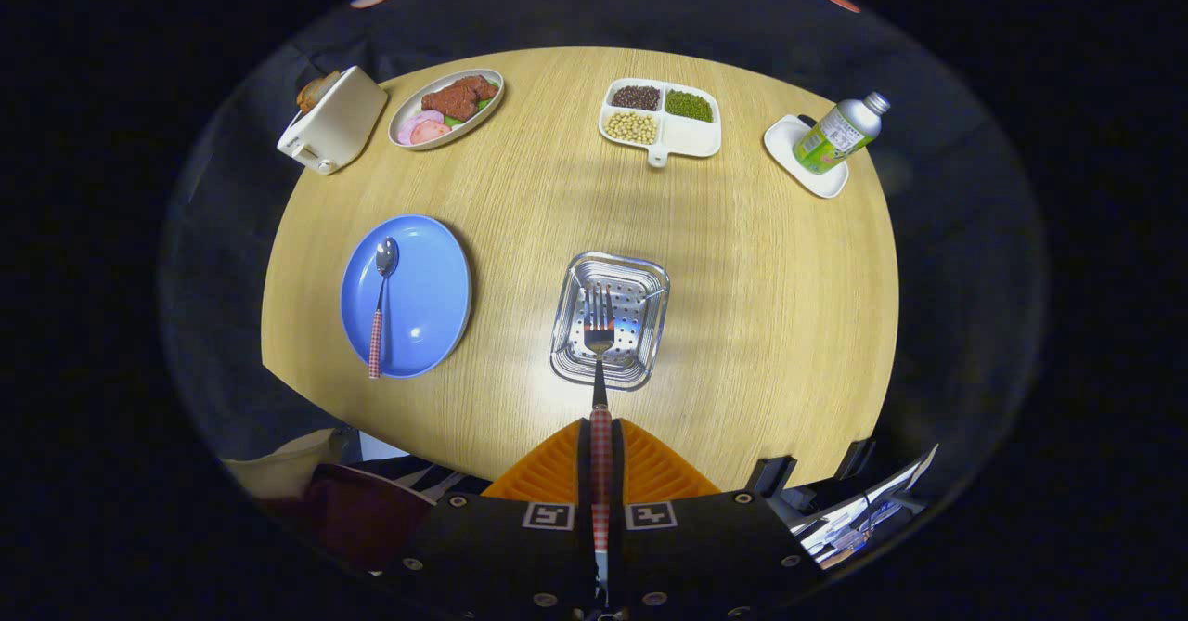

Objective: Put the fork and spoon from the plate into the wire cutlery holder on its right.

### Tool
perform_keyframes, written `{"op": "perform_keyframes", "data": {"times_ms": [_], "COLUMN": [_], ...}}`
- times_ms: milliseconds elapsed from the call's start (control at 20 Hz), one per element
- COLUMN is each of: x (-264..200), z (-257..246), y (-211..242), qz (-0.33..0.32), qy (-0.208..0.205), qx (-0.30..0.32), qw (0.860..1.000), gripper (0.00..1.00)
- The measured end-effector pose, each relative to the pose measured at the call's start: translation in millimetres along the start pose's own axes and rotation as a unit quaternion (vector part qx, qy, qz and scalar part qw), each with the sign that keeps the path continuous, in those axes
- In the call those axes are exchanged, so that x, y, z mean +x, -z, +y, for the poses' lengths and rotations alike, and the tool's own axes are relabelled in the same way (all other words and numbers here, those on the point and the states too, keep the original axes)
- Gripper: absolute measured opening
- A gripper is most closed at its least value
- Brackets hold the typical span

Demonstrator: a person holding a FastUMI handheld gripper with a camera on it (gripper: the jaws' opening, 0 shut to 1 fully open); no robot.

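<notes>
Between your gripper's (601,459) orange fingers (548,472) the fork (600,361) sits clamped by its checked handle, tines out over the metal cutlery holder (610,320) just ahead; left of the holder, well apart, the spoon (380,301) lies on the blue plate (408,294); table (742,305) wooden.

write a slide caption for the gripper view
Gripper shut on fork above cutlery holder; spoon on blue plate.
</notes>
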State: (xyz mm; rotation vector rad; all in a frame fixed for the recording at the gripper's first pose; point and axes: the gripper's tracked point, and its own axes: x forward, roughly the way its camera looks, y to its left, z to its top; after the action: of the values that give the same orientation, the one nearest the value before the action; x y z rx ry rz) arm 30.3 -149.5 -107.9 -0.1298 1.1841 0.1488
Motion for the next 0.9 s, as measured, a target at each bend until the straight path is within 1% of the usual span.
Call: {"op": "perform_keyframes", "data": {"times_ms": [200, 500, 600, 800, 900], "x": [17, 35, 39, 46, 45], "z": [-7, -7, -6, -8, -6], "y": [-3, -8, -12, -19, -22], "qz": [0.044, 0.086, 0.092, 0.089, 0.084], "qy": [0.011, 0.014, 0.007, 0.009, 0.006], "qx": [-0.005, -0.004, 0.001, 0.008, 0.011], "qw": [0.999, 0.996, 0.996, 0.996, 0.996], "gripper": [0.05, 0.06, 0.06, 0.1, 0.13]}}
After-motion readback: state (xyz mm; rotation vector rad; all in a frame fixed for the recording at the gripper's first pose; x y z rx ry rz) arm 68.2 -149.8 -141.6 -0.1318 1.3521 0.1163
